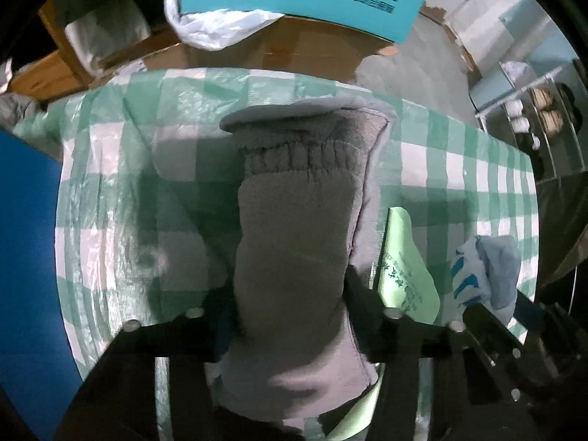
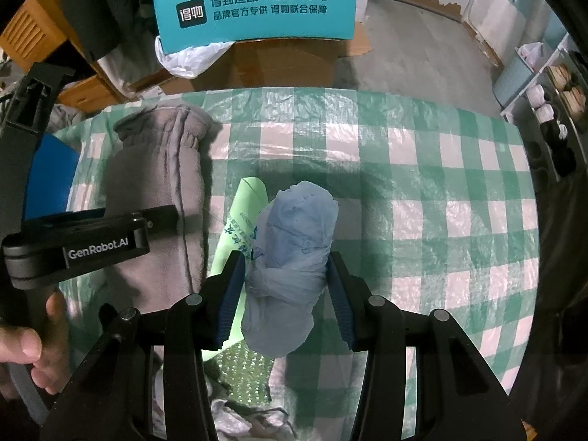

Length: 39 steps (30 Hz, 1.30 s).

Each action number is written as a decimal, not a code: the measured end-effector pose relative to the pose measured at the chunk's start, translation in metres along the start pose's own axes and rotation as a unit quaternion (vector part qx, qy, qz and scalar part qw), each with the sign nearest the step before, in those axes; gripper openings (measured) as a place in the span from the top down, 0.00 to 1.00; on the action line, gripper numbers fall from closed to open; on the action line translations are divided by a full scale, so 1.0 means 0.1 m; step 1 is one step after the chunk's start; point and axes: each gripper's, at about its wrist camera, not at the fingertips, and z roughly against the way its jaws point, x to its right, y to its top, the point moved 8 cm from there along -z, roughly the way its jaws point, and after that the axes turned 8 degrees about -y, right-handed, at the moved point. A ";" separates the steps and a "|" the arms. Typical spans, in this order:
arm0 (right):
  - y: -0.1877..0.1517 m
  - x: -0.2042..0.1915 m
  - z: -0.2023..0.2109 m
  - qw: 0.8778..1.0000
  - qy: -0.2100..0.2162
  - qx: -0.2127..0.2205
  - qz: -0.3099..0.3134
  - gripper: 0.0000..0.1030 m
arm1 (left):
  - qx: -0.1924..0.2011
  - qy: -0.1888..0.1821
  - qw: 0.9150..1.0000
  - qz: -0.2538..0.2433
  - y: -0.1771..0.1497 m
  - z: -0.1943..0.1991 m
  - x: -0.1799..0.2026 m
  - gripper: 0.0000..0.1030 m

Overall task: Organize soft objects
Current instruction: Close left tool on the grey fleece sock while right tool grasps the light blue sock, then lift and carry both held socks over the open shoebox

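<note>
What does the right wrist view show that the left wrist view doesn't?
Only the right wrist view: the right gripper closed on the knotted pale blue bag, a bubble-wrap sheet, the person's hand and the "GenRobot.AI" lettering on the left gripper's body. Only the left wrist view: the left gripper squeezing the grey fleece piece at its middle. Both: that fleece, the green printed bag, the green checked tablecloth and the teal box behind.
</note>
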 end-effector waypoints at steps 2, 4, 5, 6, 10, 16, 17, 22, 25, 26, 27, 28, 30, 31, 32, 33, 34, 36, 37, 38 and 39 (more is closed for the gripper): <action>0.00 0.01 -0.01 1.000 0.000 -0.001 -0.001 0.56 | 0.000 -0.002 1.000 -0.016 0.00 0.01 0.05 0.68; 0.00 0.01 -0.02 1.000 0.000 -0.002 -0.001 0.56 | 0.001 -0.003 1.000 -0.027 0.00 0.03 0.09 0.76; -0.01 0.00 -0.02 1.000 0.000 -0.002 -0.001 0.56 | 0.003 -0.003 0.999 -0.034 0.00 0.04 0.12 0.79; -0.01 0.00 -0.02 1.000 0.000 -0.002 0.000 0.56 | 0.005 -0.002 0.999 -0.040 0.00 0.06 0.13 0.80; 0.01 -0.01 0.02 1.000 0.001 0.003 0.000 0.56 | 0.021 0.012 0.998 -0.061 0.02 0.15 0.17 0.83; 0.04 -0.01 0.11 1.000 0.004 0.013 -0.005 0.56 | 0.060 0.020 0.994 -0.093 0.10 0.40 0.26 0.83; 0.04 -0.01 0.13 1.000 0.005 0.015 -0.006 0.56 | 0.065 0.022 0.993 -0.100 0.11 0.44 0.28 0.84; 0.09 -0.03 0.26 1.000 0.008 0.029 -0.007 0.56 | 0.088 0.035 0.986 -0.134 0.11 0.65 0.35 0.84; 0.11 -0.03 0.33 0.999 0.004 0.037 -0.003 0.56 | 0.098 0.040 0.984 -0.142 0.11 0.77 0.36 0.84; 0.11 -0.04 0.36 0.999 0.002 0.041 -0.002 0.56 | 0.102 0.043 0.983 -0.145 0.10 0.80 0.36 0.84; 0.12 -0.04 0.39 0.999 0.000 0.043 -0.002 0.56 | 0.106 0.047 0.982 -0.148 0.10 0.84 0.35 0.84; 0.13 -0.04 0.42 0.999 -0.002 0.046 -0.001 0.56 | 0.109 0.049 0.981 -0.151 0.09 0.88 0.35 0.84; 0.14 -0.06 0.50 0.999 -0.002 0.053 0.000 0.56 | 0.117 0.053 0.979 -0.156 0.07 0.97 0.34 0.84; 0.14 -0.07 0.53 0.998 -0.002 0.056 0.000 0.56 | 0.120 0.055 0.979 -0.158 0.06 1.01 0.33 0.83; 0.14 -0.08 0.56 0.998 -0.001 0.059 0.000 0.56 | 0.122 0.056 0.978 -0.159 0.05 1.04 0.31 0.84; 0.14 -0.09 0.61 0.998 0.000 0.063 0.001 0.56 | 0.124 0.059 0.977 -0.162 0.03 1.08 0.30 0.84; 0.15 -0.10 0.63 0.998 0.000 0.065 0.002 0.56 | 0.127 0.064 0.976 -0.165 0.01 1.12 0.29 0.84; 0.13 -0.11 0.69 0.998 0.001 0.069 0.004 0.56 | 0.135 0.076 0.974 -0.165 -0.01 1.20 0.25 0.84; 0.13 -0.11 0.72 0.997 0.003 0.071 0.006 0.56 | 0.137 0.077 0.974 -0.164 -0.03 1.23 0.23 0.84; 0.12 -0.12 0.74 0.997 0.005 0.072 0.006 0.56 | 0.137 0.076 0.974 -0.162 -0.04 1.26 0.21 0.84; 0.11 -0.14 0.77 0.997 0.007 0.073 0.007 0.56 | 0.137 0.073 0.975 -0.159 -0.06 1.29 0.19 0.84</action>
